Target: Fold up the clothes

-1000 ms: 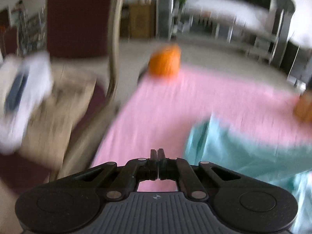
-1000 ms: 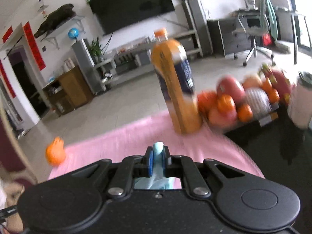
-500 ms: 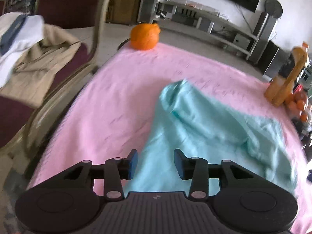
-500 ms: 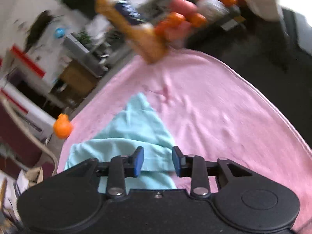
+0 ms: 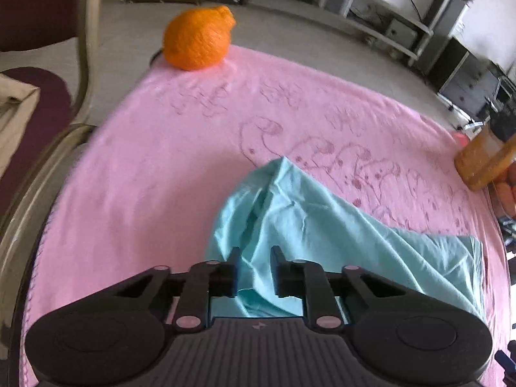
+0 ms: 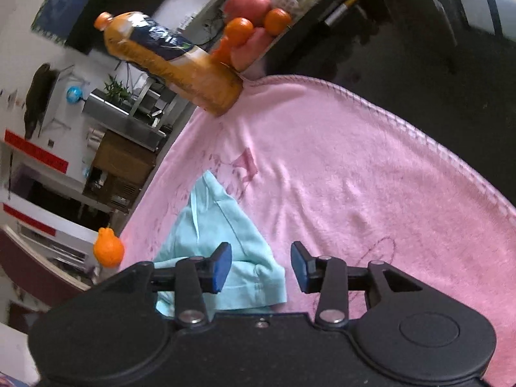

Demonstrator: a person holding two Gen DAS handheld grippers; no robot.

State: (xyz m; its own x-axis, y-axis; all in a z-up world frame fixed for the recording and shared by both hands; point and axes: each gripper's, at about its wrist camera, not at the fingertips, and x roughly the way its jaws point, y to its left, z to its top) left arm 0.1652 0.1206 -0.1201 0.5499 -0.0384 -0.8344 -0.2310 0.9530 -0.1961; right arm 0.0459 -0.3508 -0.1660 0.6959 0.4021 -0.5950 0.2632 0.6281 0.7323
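A light teal garment (image 5: 322,225) lies crumpled on a pink blanket (image 5: 145,167) that covers the table. My left gripper (image 5: 254,261) is open, its jaws on either side of a raised fold at the garment's near edge, not closed on it. In the right wrist view the same garment (image 6: 222,232) lies on the blanket (image 6: 338,167), and my right gripper (image 6: 261,264) is open just above its corner, holding nothing.
An orange fruit (image 5: 198,42) sits at the blanket's far left corner. An orange juice bottle (image 6: 171,61) stands at the far right edge beside a tray of fruit (image 6: 258,25). A chair (image 5: 42,113) with clothes stands left of the table. Dark tabletop (image 6: 419,64) lies right of the blanket.
One second ago both grippers were shut, the right on the teal cloth. Both have opened, the garment has dropped onto the blanket, and both grippers have lowered towards it.
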